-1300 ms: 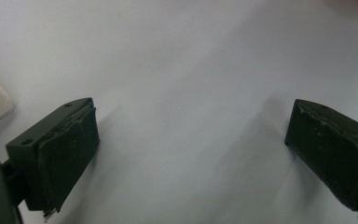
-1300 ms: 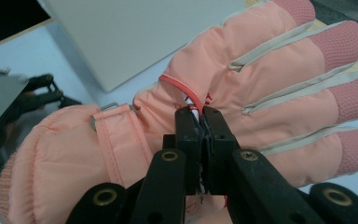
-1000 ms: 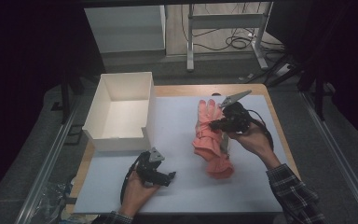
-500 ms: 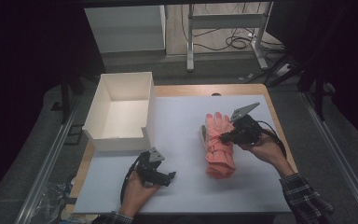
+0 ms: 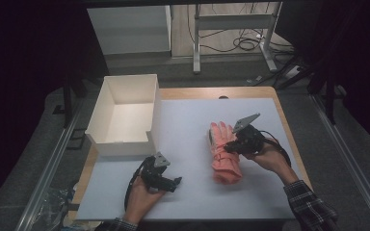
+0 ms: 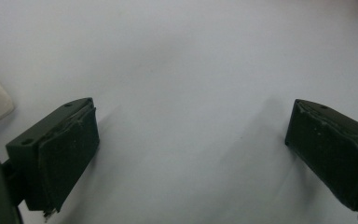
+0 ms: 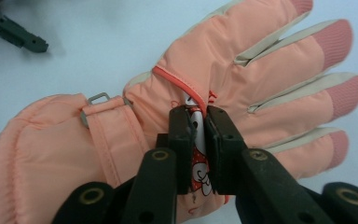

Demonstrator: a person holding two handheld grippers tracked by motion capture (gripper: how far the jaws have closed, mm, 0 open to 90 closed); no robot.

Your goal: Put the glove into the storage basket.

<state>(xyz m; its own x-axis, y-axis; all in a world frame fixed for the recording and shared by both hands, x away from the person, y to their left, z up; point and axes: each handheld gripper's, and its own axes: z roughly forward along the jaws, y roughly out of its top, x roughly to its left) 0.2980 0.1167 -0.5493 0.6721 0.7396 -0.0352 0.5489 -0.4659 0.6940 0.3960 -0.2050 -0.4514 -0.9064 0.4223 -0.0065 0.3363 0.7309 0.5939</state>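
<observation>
Holding: our right gripper (image 7: 196, 122) clenches a fold on the back of the pink glove (image 5: 224, 153), right of centre in the high view.
Free hand: our left gripper (image 5: 166, 180) rests lower left of centre, jaws spread, nothing between them.
Risk: we judge the thin pinch may slip if we lift, dropping the glove.
Container: the white box (image 5: 107, 110), upper left, looks empty.

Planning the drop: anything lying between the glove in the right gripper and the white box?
Nothing visible does. The right gripper is shut on the glove, and only bare white mat lies between it and the white box. The open left gripper sits nearer the person, off that line.
</observation>
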